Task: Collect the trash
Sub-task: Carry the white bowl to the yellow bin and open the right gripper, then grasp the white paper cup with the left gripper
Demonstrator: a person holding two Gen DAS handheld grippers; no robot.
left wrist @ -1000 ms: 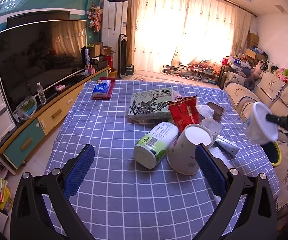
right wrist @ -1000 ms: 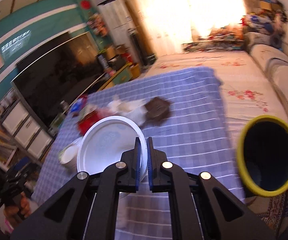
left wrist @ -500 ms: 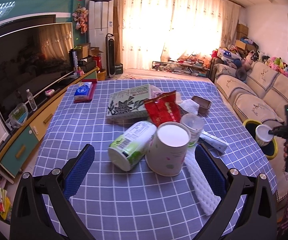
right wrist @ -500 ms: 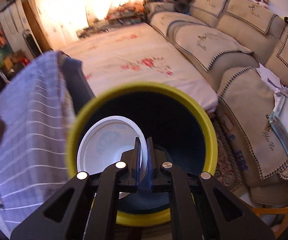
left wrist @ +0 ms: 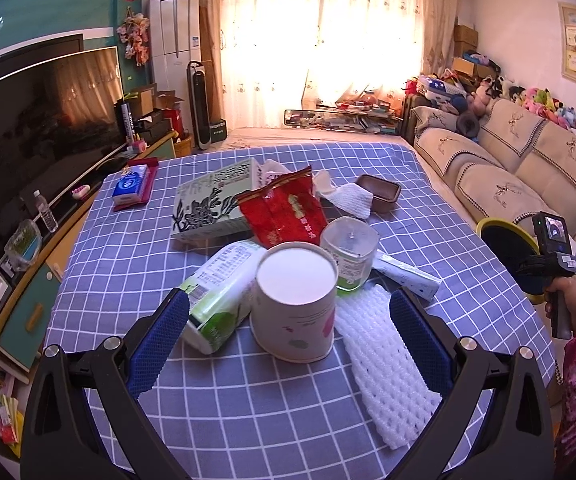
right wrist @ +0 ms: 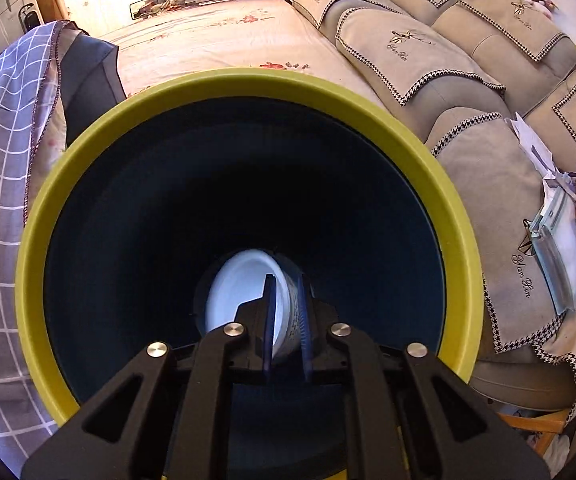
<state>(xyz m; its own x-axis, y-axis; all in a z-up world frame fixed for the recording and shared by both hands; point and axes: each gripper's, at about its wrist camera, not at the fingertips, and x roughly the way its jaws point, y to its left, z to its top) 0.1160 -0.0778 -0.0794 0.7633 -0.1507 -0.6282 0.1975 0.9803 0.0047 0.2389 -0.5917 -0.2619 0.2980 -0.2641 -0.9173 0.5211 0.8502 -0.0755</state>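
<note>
Since a second ago, the right tongs (right wrist: pixel 288 320) have been swinging from above the counter down into the yellow-rimmed bin (right wrist: pixel 244 88), while the left tongs (left wrist: pixel 288 332) have been sliding closer to the litter.

From the left wrist view, the left tongs are standing spread and empty, framing an upturned paper cup (left wrist: pixel 294 300) resting on the checked counter (left wrist: pixel 248 420). Just beside it are lying a green-labelled carton (left wrist: pixel 216 300), a white foam net (left wrist: pixel 384 360), a clear lidded tub (left wrist: pixel 350 254), a red snack bag (left wrist: pixel 284 212) and a printed box (left wrist: pixel 212 204). Off the counter's right edge, a hand (left wrist: pixel 566 292) is holding the right tool over the bin.

From the right wrist view, the tongs are opening, and the white plastic cup (right wrist: pixel 248 292) is sitting loosely between the pads, mouth toward the camera, deep inside the dark bin. Apart from the cup I can see nothing in the bin. Doing this well probably means spreading fully before lifting out, so the cup is dropping clear rather than catching on a pad.
</note>
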